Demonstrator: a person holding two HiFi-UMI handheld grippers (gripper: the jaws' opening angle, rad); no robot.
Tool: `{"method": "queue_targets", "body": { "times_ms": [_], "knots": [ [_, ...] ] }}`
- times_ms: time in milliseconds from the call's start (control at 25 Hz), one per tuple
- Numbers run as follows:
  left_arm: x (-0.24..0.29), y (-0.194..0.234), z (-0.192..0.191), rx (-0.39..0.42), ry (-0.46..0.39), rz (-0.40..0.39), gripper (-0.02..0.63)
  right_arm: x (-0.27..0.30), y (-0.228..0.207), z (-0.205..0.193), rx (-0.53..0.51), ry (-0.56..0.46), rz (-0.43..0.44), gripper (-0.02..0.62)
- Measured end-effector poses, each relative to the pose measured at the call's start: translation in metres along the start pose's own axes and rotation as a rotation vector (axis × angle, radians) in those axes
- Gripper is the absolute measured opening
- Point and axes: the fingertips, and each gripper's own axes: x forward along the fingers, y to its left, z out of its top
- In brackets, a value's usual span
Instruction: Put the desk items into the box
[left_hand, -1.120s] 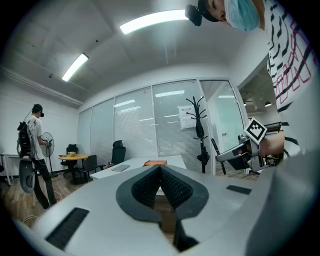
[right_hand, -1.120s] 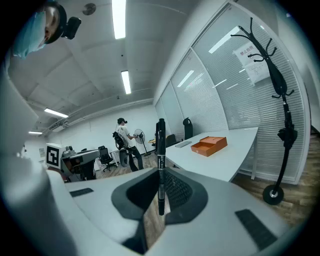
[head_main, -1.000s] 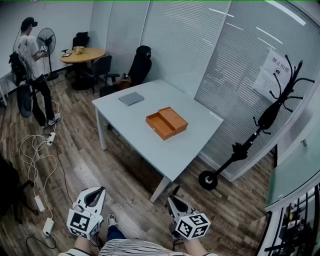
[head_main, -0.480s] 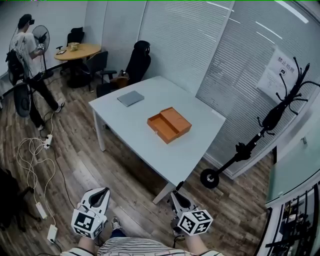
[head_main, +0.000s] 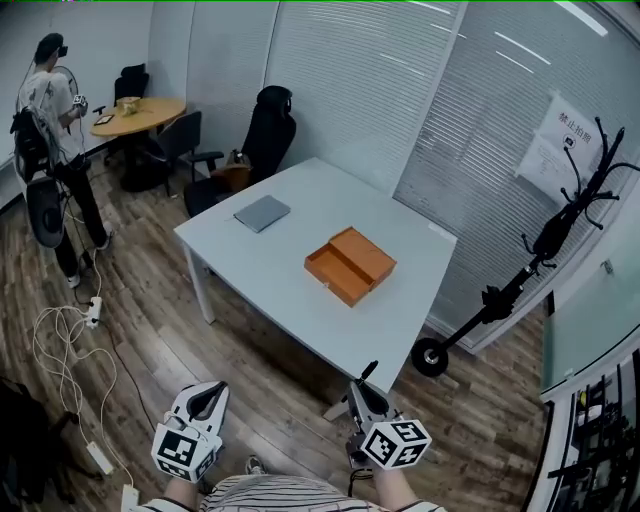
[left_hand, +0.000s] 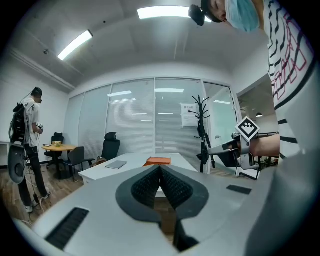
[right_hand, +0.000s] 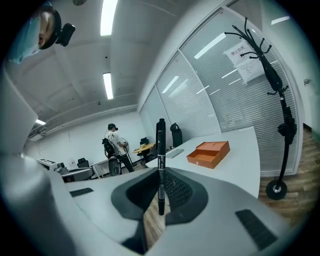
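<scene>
An open orange box (head_main: 350, 265) lies on the white table (head_main: 300, 300), with a grey notebook (head_main: 262, 212) further back on the same top. Both grippers are held low near my body, well short of the table. My left gripper (head_main: 212, 394) is shut with nothing between its pads (left_hand: 160, 170). The right gripper (head_main: 359, 391) is shut on a black pen (head_main: 367, 373), which stands upright between its jaws (right_hand: 160, 150). The right gripper view also takes in the orange box (right_hand: 210, 152) and the notebook (right_hand: 175, 153) ahead on the table.
A person (head_main: 50, 140) stands at the back left beside a round wooden table (head_main: 135, 115) and chairs. A black office chair (head_main: 268, 135) is behind the white table. A black coat stand (head_main: 520, 280) leans at the right. Cables and power strips (head_main: 70, 330) lie on the wooden floor.
The view has shifted, so the table and box now sit a little lower and further right. Both grippers stay low and shut, the right one still holding the pen.
</scene>
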Motion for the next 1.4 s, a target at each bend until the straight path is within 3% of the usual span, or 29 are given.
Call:
{"method": "queue_targets", "body": {
  "times_ms": [200,560,960,1400],
  "knots": [
    [0.014,0.029,-0.005,-0.001,0.007,-0.043,0.023,0.033,0.011,0.006,0.008,-0.019,-0.021,0.049],
    [0.039,0.07,-0.016,-0.055,0.013,-0.038,0.023,0.082,0.012,0.013,0.0,-0.004,-0.033,0.049],
    [0.091,0.105,-0.013,-0.062,0.019,0.012,0.023,0.147,-0.023,0.038,-0.037,0.009,-0.019,0.049],
    [0.193,0.117,0.006,-0.05,0.006,0.034,0.023,0.215,-0.088,0.072,-0.072,0.041,0.014,0.049]
  ]
}}
